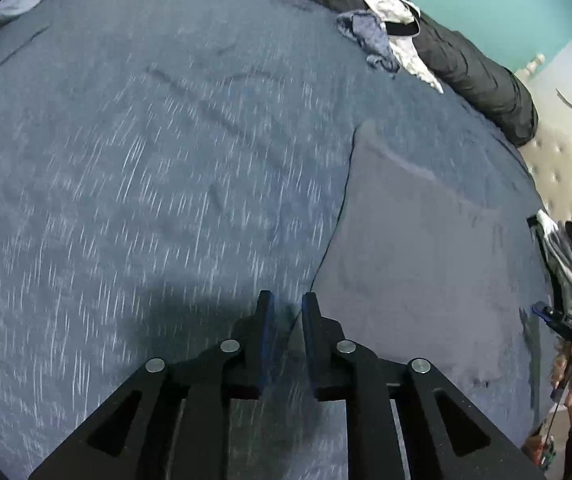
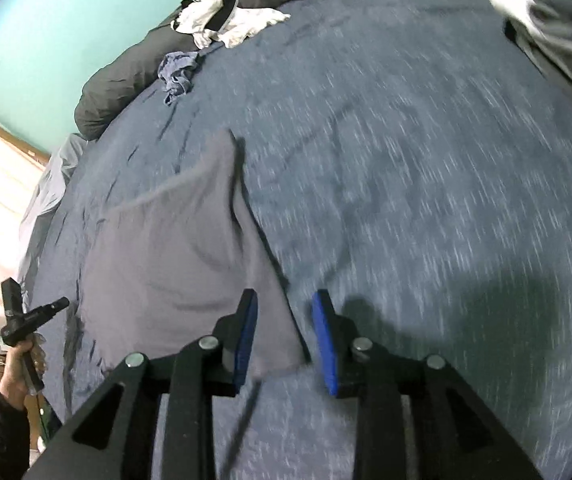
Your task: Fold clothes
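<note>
Grey garment (image 2: pixel 173 256) lies folded flat on the blue heathered bed cover (image 1: pixel 125 200), soft and matte, one far corner peaked. Left gripper (image 1: pixel 288 312) and right gripper (image 2: pixel 283 312) stand slightly parted, gripping nothing, its near corner between the right one's pads. Crumpled clothes (image 2: pixel 221 24) by the dark bolster (image 1: pixel 486 76) remain unfolded

Folded cloth (image 1: pixel 418 248) on the bed (image 1: pixel 145 160), clothes pile (image 1: pixel 382 32) behind it.
</note>
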`<state>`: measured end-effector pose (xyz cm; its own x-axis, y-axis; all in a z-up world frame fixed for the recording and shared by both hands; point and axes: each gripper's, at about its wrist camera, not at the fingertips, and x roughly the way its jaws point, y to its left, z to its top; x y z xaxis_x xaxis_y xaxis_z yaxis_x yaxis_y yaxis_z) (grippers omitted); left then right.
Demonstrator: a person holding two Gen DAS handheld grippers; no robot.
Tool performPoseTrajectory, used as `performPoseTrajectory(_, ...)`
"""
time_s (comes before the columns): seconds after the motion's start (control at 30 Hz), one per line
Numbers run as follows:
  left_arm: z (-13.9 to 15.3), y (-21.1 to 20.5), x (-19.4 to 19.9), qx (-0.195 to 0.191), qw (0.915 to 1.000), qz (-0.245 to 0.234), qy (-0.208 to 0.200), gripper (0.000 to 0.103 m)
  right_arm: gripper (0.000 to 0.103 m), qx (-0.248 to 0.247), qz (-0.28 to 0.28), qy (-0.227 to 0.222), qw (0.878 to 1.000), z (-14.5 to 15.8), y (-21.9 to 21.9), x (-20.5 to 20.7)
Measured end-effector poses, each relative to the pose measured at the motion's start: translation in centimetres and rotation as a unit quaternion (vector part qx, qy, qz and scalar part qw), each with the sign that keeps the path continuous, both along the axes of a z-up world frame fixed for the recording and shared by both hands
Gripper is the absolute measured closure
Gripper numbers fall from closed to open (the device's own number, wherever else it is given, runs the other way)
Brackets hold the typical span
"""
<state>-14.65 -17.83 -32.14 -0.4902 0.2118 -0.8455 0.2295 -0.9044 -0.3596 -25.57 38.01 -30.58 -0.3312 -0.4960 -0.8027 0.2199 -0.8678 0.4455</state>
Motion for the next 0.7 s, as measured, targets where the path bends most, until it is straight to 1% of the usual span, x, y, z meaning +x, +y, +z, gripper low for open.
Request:
performPoseTrajectory(0.2, -0.2, 1.2, -4.9, 0.000, 0.9999, -0.010, 0.006, 0.085, 0.075, 0.010, 0.022, 0.015, 1.000, -0.3, -3.1, -3.7)
performPoseTrajectory(0.3, -0.7, 1.8, -7.3, -0.002, 0.9998, -0.017, 0.006, 0.085, 0.075, 0.019, 0.030, 0.012, 0.999, -1.2, -4.7, -5.5)
performPoseTrajectory(0.43, -1.5, 2.9, -9.5, -0.005, 0.9996, -0.027, 0.005, 0.085, 0.075, 0.040, 0.044, 0.011, 0.998, -2.0, -6.2, -7.0)
performPoseTrajectory(0.47, -1.7, 3.0, -9.8, -0.005, 0.9996, -0.029, 0.005, 0.085, 0.080, 0.044, 0.047, 0.011, 0.998, -2.2, -6.5, -7.3)
performPoseTrajectory(0.5, -1.9, 3.0, -10.1, -0.005, 0.9995, -0.030, 0.005, 0.085, 0.087, 0.043, 0.049, 0.009, 0.998, -2.4, -6.6, -7.5)
performPoseTrajectory(0.57, -2.3, 3.1, -10.7, -0.005, 0.9994, -0.033, 0.005, 0.085, 0.092, 0.040, 0.055, 0.010, 0.998, -2.8, -6.9, -7.8)
performPoseTrajectory(0.6, -2.6, 3.3, -11.1, -0.006, 0.9994, -0.035, 0.005, 0.085, 0.098, 0.037, 0.058, 0.012, 0.998, -2.9, -6.9, -7.8)
performPoseTrajectory(0.63, -2.7, 3.4, -11.2, -0.009, 0.9993, -0.037, 0.006, 0.086, 0.100, 0.034, 0.059, 0.014, 0.998, -2.9, -6.9, -7.8)
performPoseTrajectory(0.7, -2.8, 3.6, -11.2, -0.016, 0.9990, -0.041, 0.009, 0.097, 0.102, 0.029, 0.054, 0.018, 0.998, -2.9, -6.7, -7.8)
